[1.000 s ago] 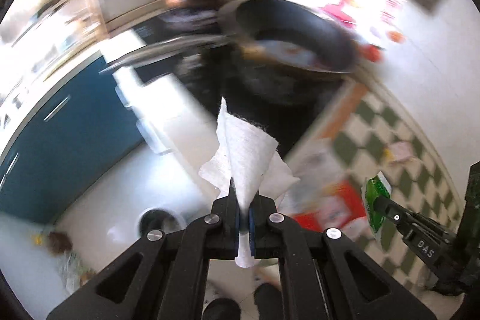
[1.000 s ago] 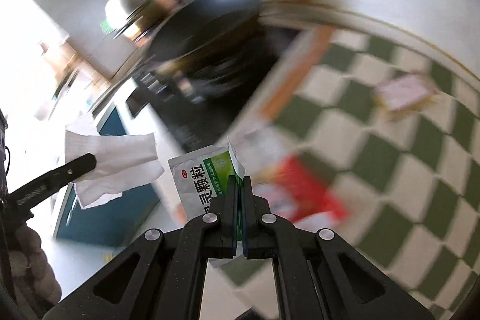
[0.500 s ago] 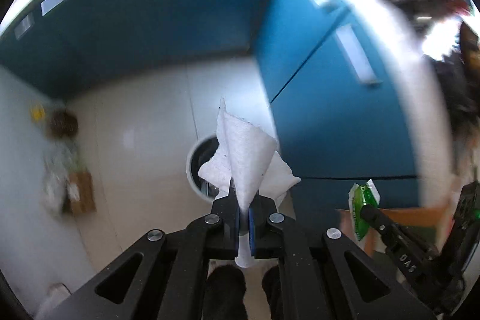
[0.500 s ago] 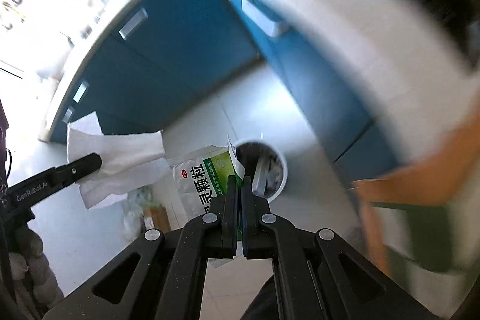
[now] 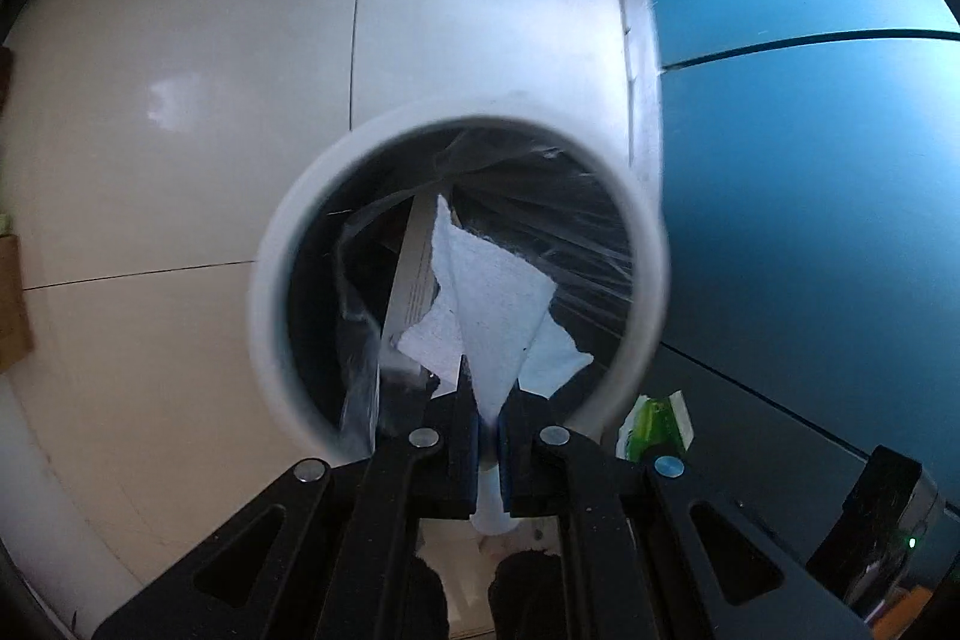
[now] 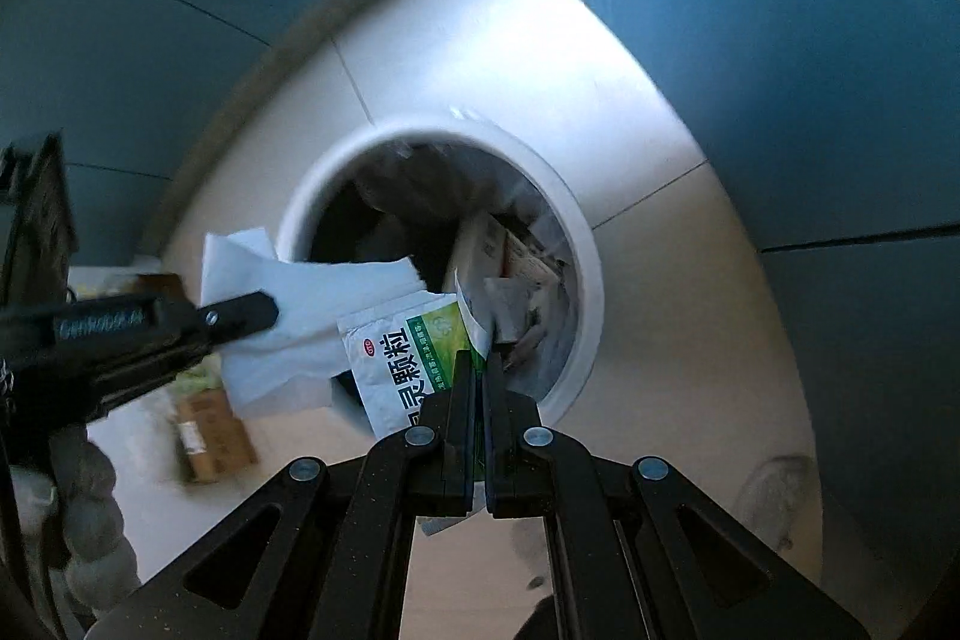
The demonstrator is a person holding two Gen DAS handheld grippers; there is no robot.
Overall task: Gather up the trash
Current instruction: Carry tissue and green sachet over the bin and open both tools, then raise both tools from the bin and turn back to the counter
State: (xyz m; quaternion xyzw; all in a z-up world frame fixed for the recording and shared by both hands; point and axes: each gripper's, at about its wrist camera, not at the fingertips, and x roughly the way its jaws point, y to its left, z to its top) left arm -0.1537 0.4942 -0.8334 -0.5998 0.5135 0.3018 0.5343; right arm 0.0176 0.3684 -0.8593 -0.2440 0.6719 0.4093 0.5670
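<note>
A round white trash bin [image 5: 273, 292] [image 6: 585, 280] with a clear liner stands on the pale floor by the blue cabinets, with paper and packaging inside. My left gripper [image 5: 487, 388] points down over the bin's mouth, shut on a white paper tissue [image 5: 492, 304] that sticks up between its fingers. In the right wrist view that tissue [image 6: 312, 304] hangs at the bin's left rim. My right gripper [image 6: 478, 367] is shut on a green and white medicine sachet [image 6: 402, 352] just above the bin's near rim. The sachet [image 5: 657, 424] shows edge-on at the left view's lower right.
Blue cabinet doors [image 5: 810, 160] [image 6: 810, 40] rise close beside the bin. A small cardboard box [image 6: 210, 430] lies on the floor tiles to the left of the bin. A gloved hand [image 6: 84, 508] holds the left gripper.
Both grippers have dropped from stove and counter height down to the floor bin. The bin, small and distant half a second ago, fills both views. Tissue and sachet stay gripped.
</note>
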